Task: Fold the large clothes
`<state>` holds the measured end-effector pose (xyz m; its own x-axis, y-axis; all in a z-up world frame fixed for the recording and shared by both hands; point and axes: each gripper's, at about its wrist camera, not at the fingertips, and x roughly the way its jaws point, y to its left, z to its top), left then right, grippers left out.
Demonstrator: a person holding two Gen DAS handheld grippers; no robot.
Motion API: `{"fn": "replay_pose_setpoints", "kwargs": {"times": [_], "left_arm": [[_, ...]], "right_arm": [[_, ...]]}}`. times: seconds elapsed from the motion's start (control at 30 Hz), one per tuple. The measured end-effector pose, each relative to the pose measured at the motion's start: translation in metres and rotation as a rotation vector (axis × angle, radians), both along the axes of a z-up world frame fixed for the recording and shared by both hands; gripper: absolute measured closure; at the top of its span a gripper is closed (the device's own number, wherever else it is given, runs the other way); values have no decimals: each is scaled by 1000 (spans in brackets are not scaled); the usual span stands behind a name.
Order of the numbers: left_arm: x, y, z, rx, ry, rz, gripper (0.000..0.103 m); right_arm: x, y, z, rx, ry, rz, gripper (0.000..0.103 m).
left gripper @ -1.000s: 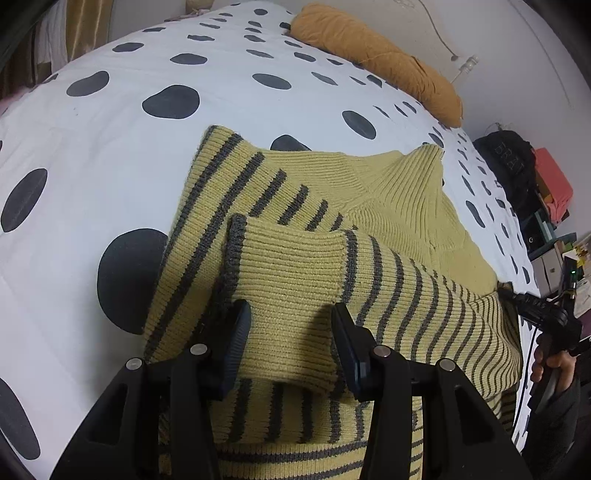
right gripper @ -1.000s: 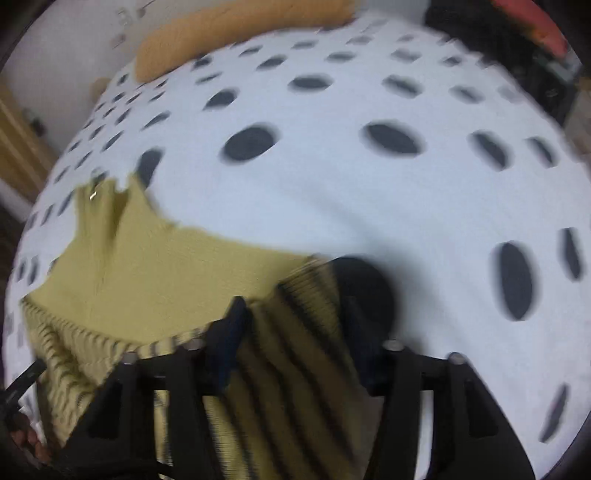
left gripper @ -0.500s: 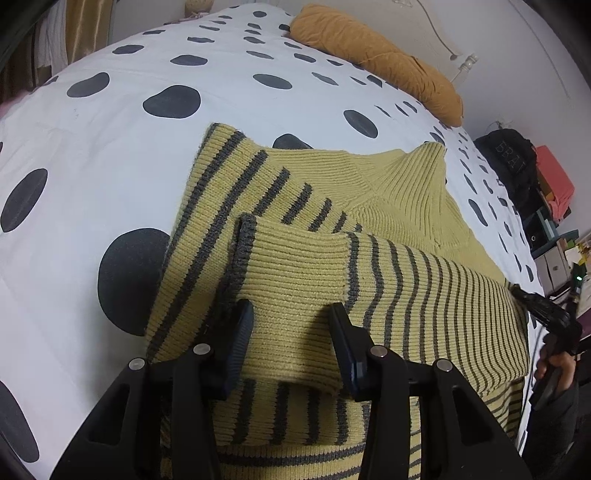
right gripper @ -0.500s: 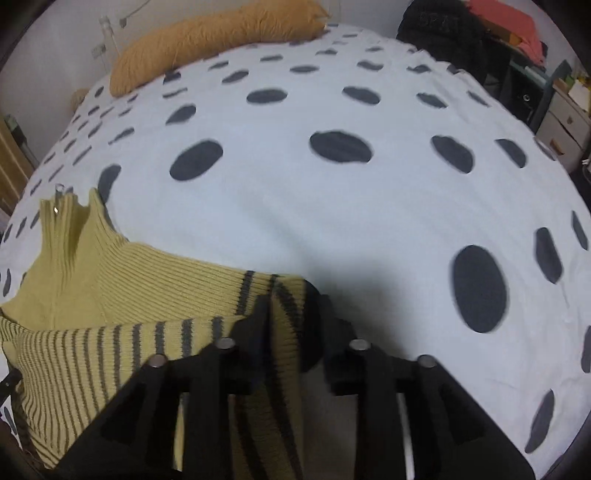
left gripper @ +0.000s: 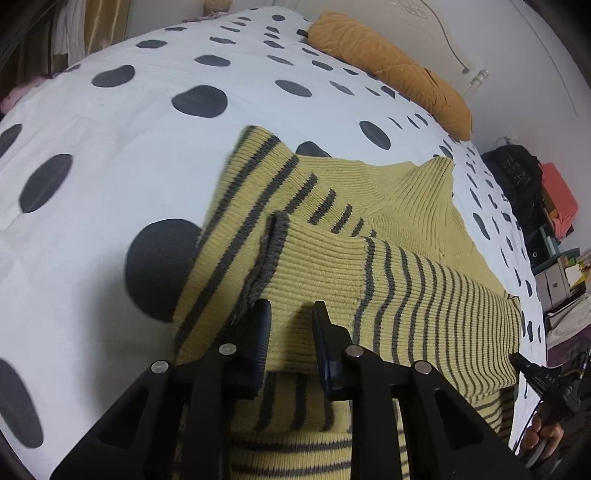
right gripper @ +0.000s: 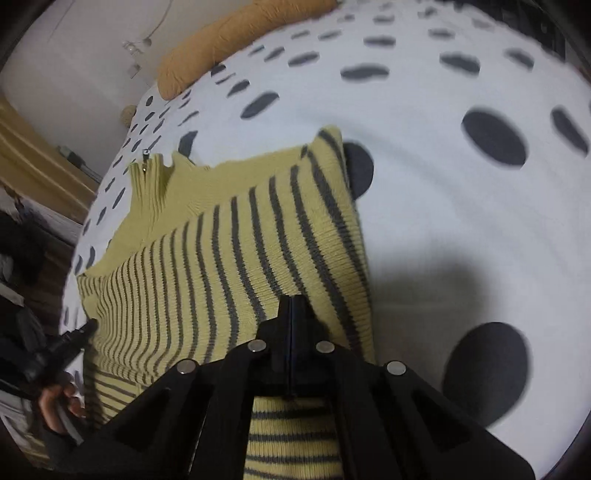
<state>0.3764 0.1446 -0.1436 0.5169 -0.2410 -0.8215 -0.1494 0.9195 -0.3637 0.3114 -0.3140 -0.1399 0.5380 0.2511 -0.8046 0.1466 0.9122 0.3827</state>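
2 grippers | left gripper (left gripper: 290,325) closing around sweater (left gripper: 388,266) cuff | right gripper (right gripper: 291,306) clenched, empty | bedspread (right gripper: 461,229) clear rightward

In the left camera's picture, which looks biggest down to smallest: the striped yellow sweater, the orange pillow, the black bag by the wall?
1. Striped yellow sweater, biggest by far, though it is also nearest the camera.
2. Orange pillow.
3. Black bag, smallest, but far off and partly hidden.

I see a bed (left gripper: 110,122) under a white cover with dark spots, an orange pillow (left gripper: 391,70) against its pale headboard (left gripper: 417,22). Beyond the bed's far side stand a black bag (left gripper: 513,173) and cluttered shelves (left gripper: 554,254); yellow curtains (right gripper: 26,155) hang opposite.
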Motion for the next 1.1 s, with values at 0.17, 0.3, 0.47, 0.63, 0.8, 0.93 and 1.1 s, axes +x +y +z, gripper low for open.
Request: {"fn": "replay_pose_setpoints", "kwargs": {"times": [0.17,0.3,0.47,0.63,0.8,0.93,1.1], "left_arm": [[-45,-1,37,204,-99,23,5],[-66,27,37,189,-101,-11,4],[-81,39,-7,236,25,-106,7],[-129,31,-23,282,27,-130,17],[-195,29,-20,237,36,-102,32],[-244,20,-16,251,12,-79,33],[-284,15,-18,223,-29,-13,32]], "right_arm": [[-33,-2,33,-186,-93,-51,35],[-38,-34,22,-13,-71,4,30],[-50,-33,-12,93,0,98,30],[-81,-9,-36,29,41,172,44],[-140,4,-34,40,33,192,58],[-188,13,-33,33,-9,194,59],[-234,21,-36,55,-39,174,59]]}}
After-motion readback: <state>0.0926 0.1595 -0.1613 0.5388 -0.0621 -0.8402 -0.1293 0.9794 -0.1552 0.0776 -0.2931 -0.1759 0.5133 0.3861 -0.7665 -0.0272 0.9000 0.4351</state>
